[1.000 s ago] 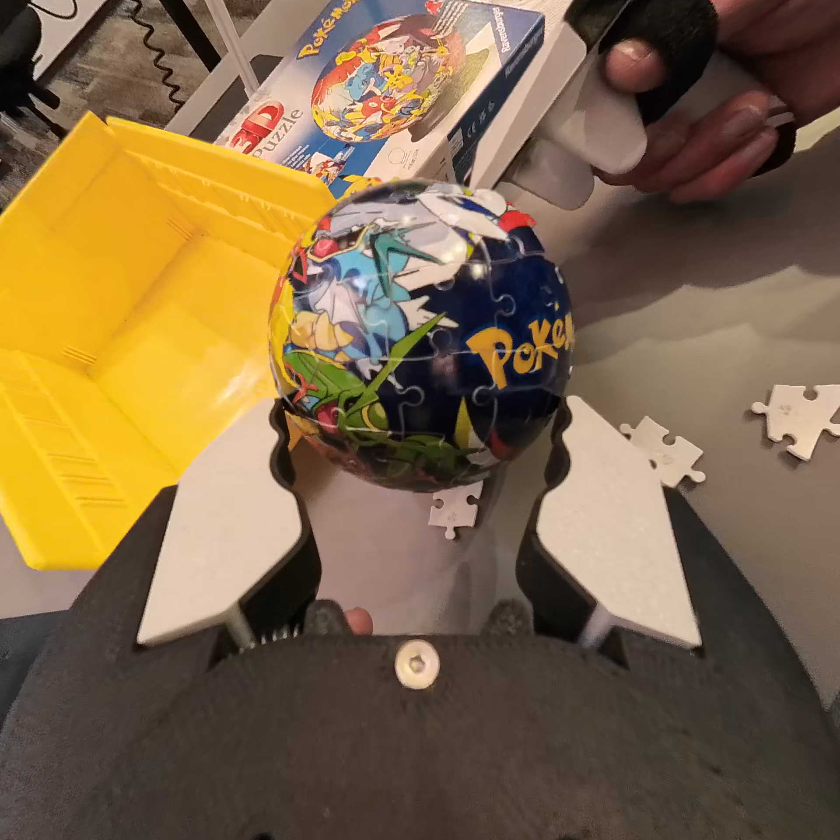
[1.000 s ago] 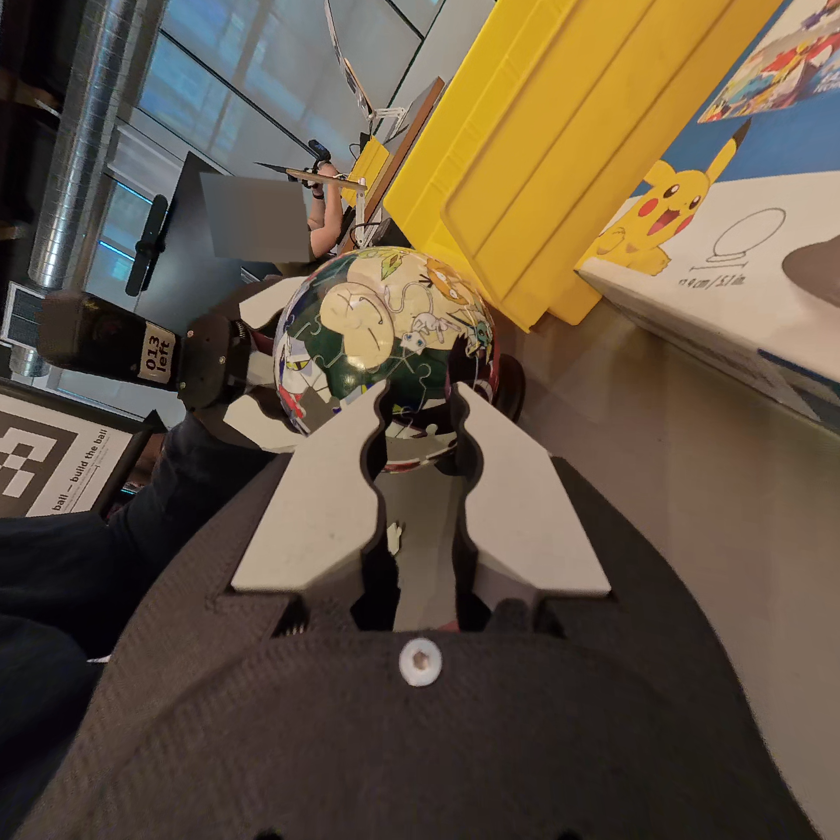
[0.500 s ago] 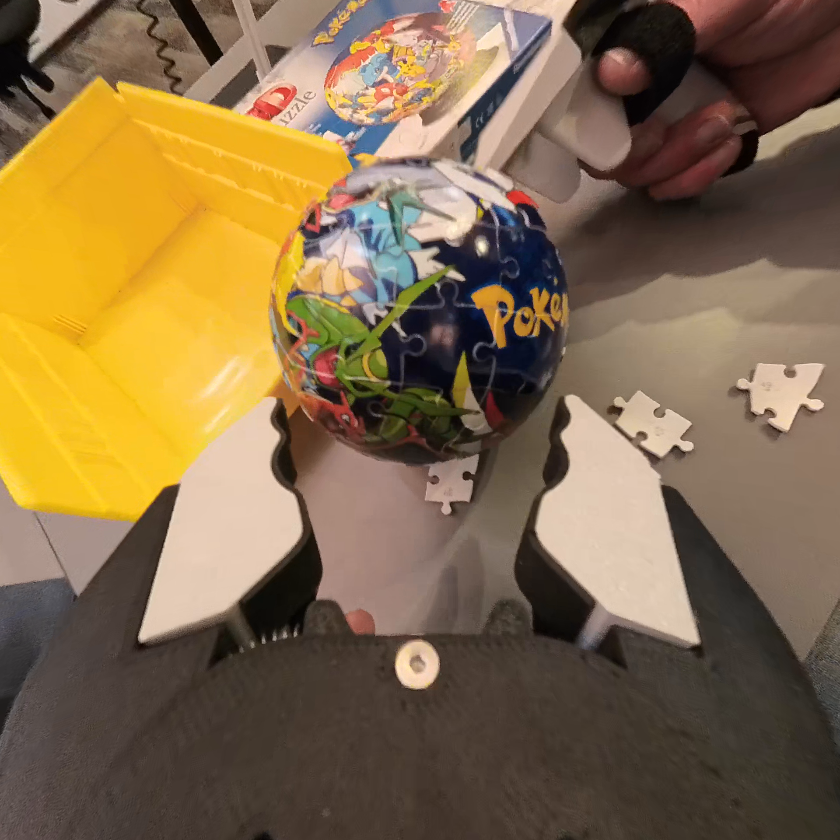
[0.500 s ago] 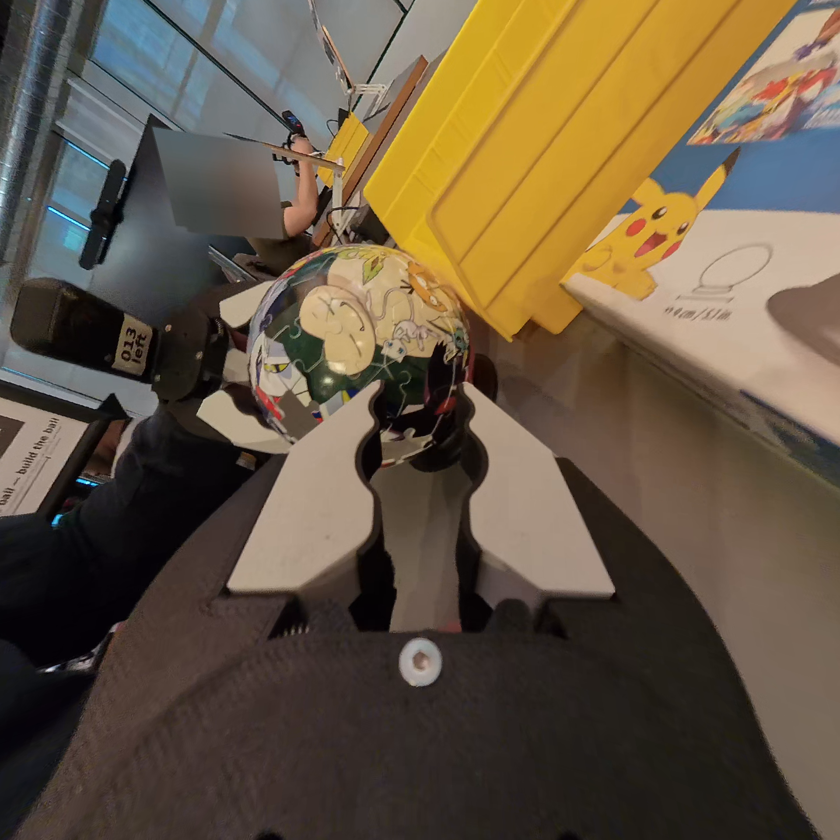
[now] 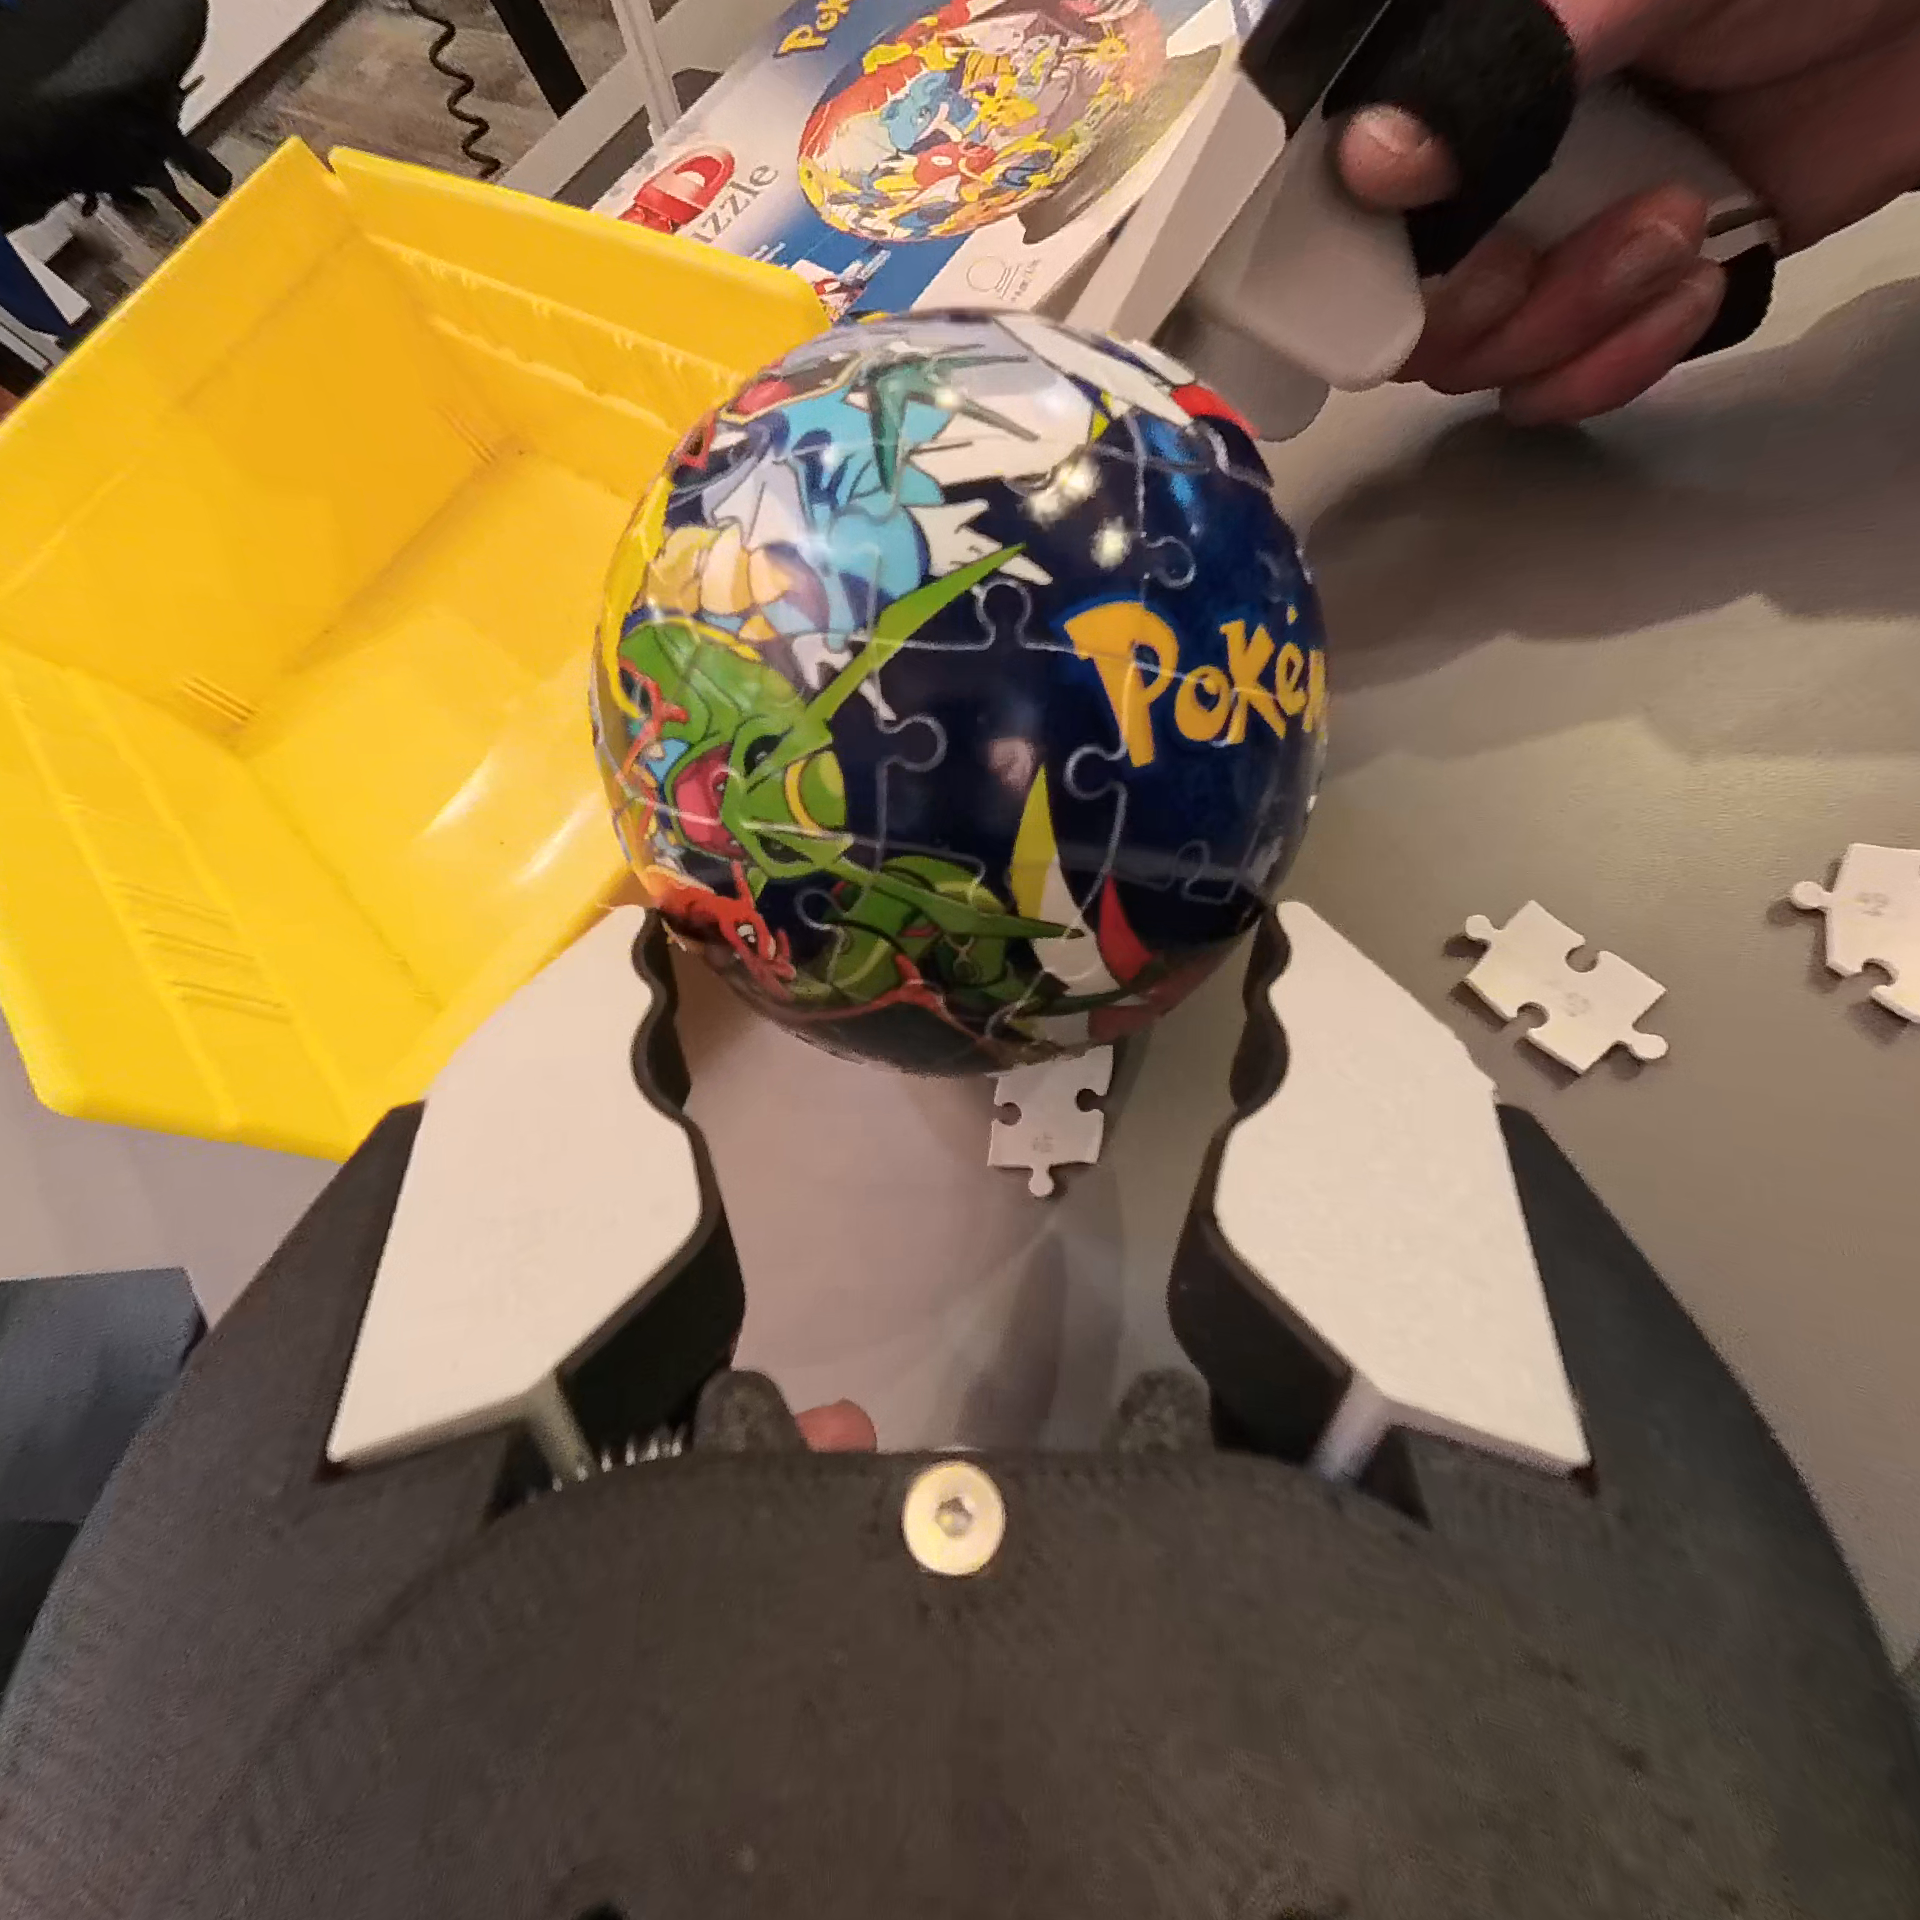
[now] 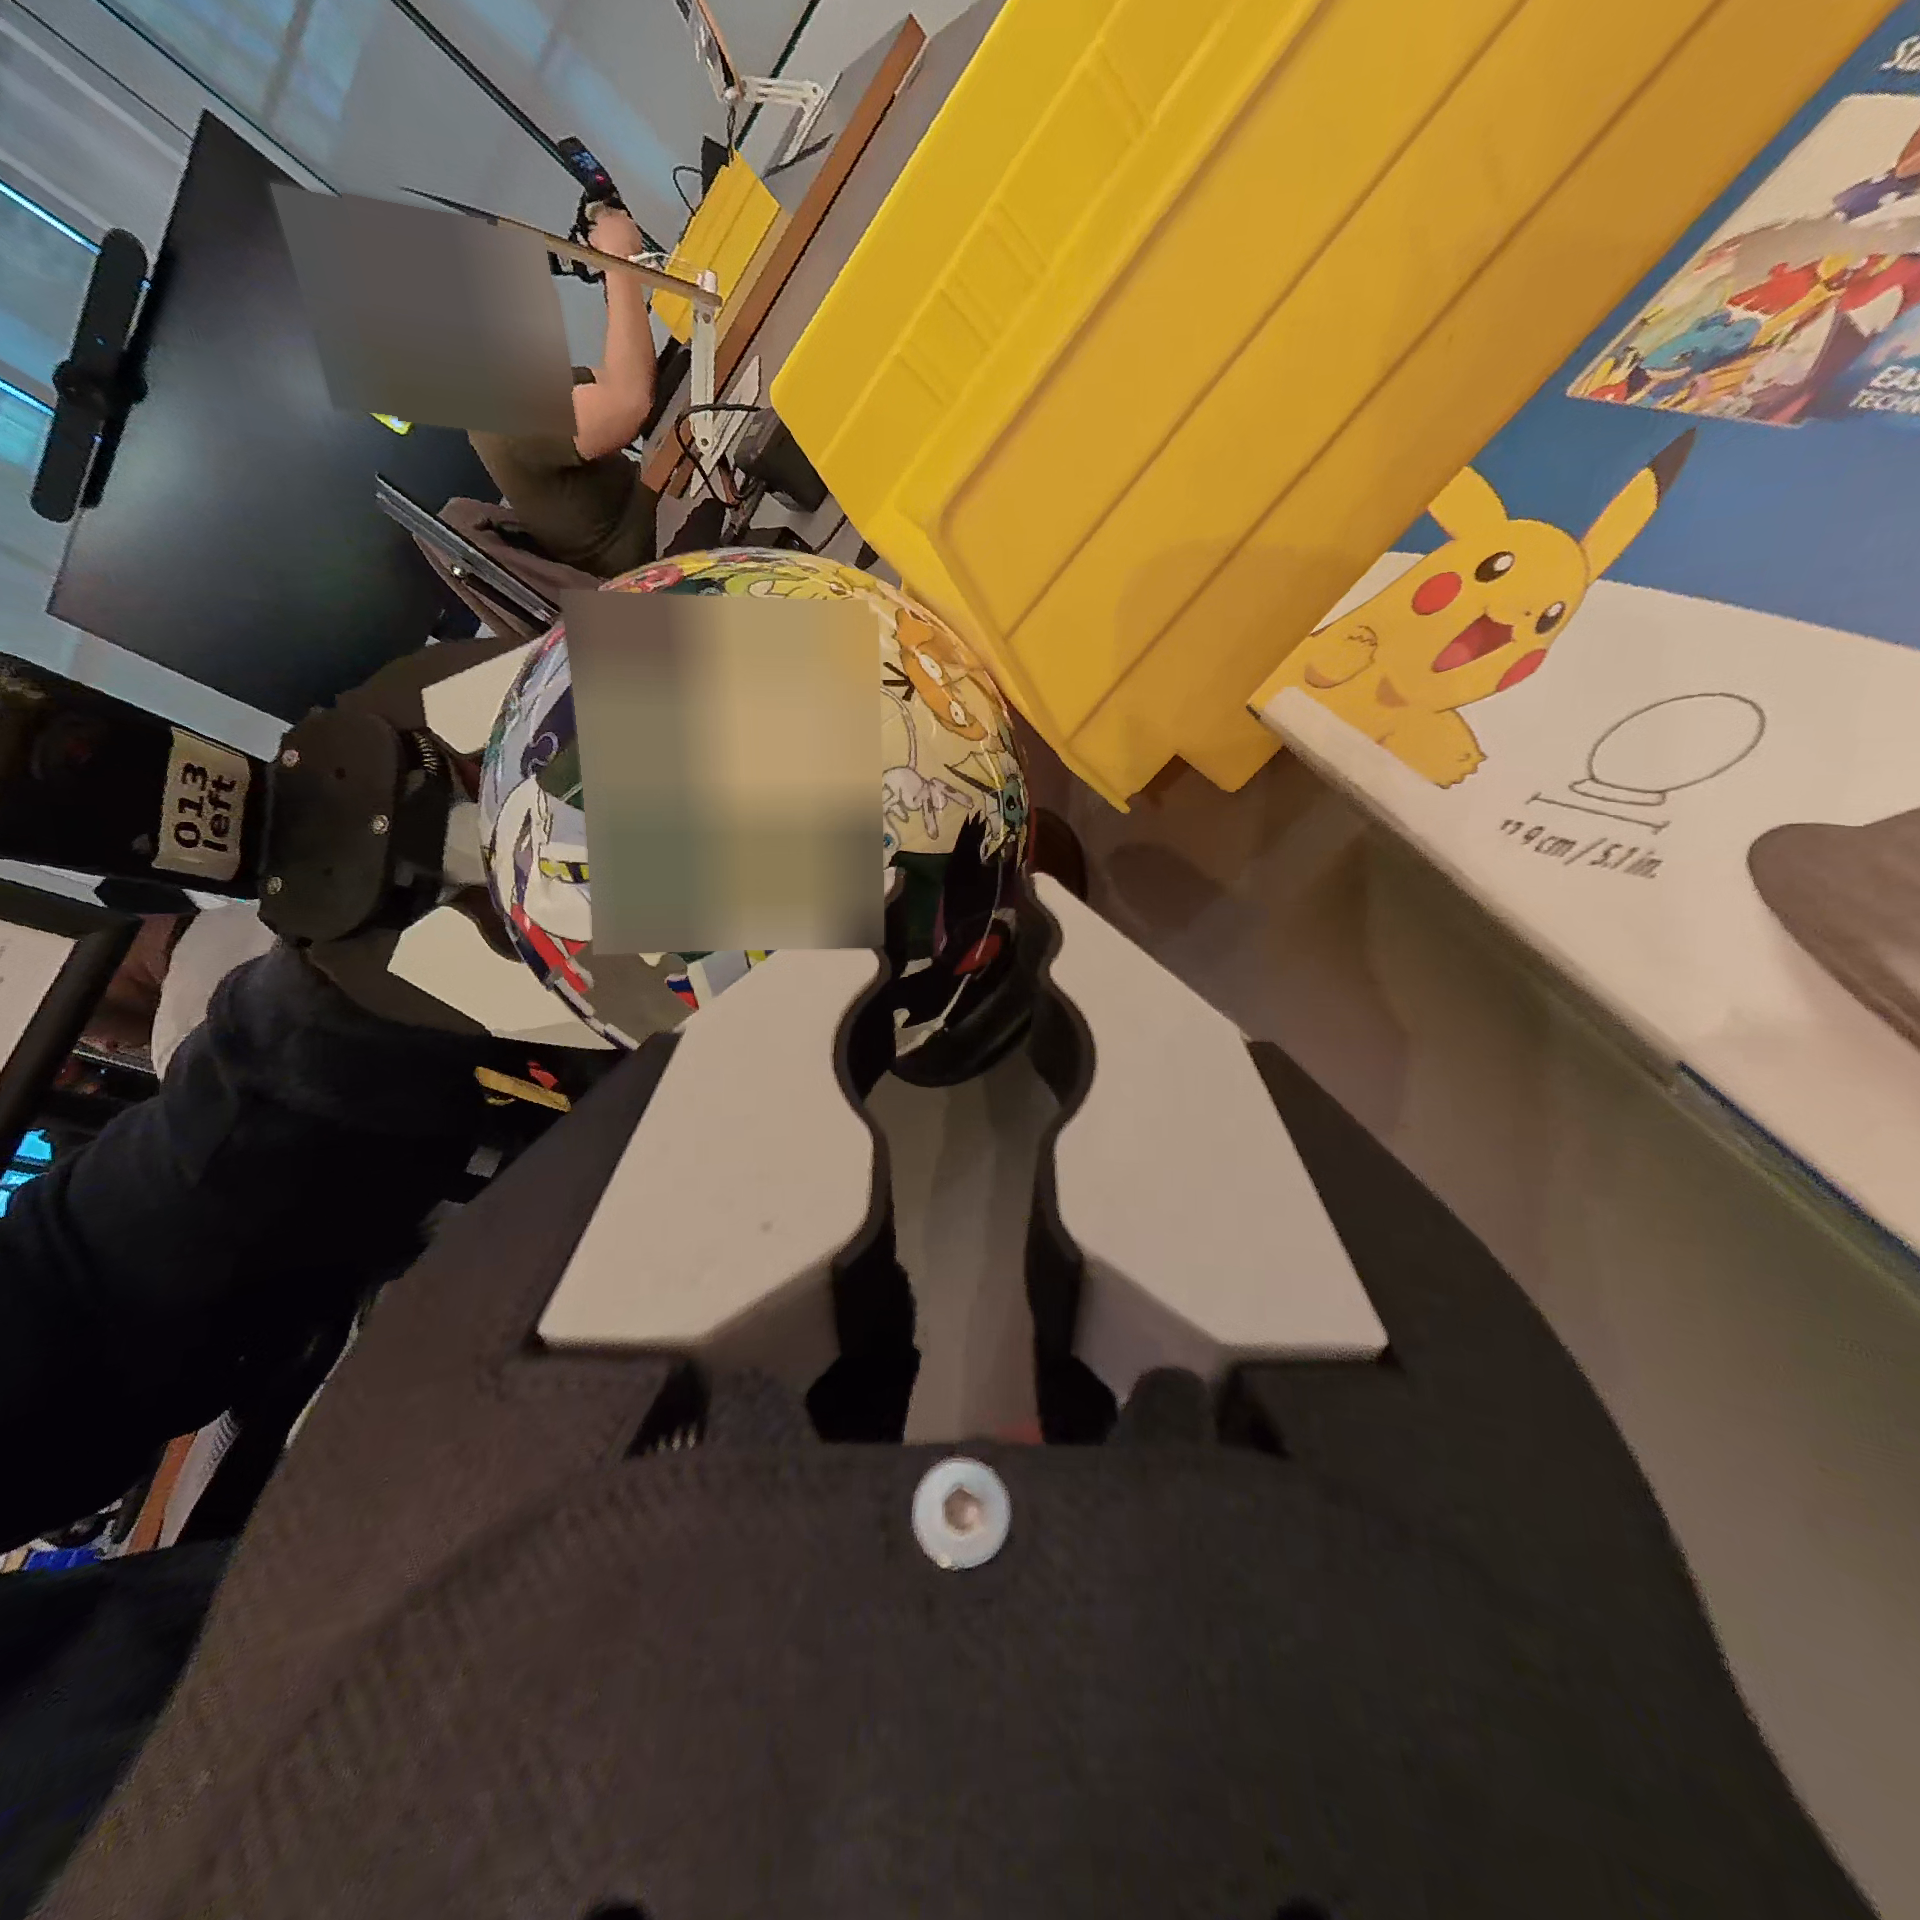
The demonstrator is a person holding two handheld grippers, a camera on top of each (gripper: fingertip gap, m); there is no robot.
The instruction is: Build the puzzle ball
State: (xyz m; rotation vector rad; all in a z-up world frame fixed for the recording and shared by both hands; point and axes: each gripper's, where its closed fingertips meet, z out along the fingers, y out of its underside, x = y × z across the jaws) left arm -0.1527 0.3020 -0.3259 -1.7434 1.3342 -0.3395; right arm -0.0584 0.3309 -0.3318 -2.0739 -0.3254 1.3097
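— Left gripper (image 5: 956, 935)?
— Jaws spread wide, tips against the lower sides of the puzzle ball (image 5: 961, 686), a fingertip showing behind them.
— Right gripper (image 6: 956, 935)?
— Jaws narrow, a small gap, tips at the ball's dark underside; a hand (image 5: 1621, 197) grips its handle.

Lettering marks the puzzle ball (image 5: 956, 675), the box (image 5: 935, 156) and a gripper label (image 6: 203, 805).

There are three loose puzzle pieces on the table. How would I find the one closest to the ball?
Start at the big yellow plastic bin on the grey table, then look right to the round, colourful puzzle ball beside it. The pale jigsaw piece you want peeks out from just under the ball's bottom edge, between the white fingers of the left hand-held gripper. The other two pieces lie farther right in the open.
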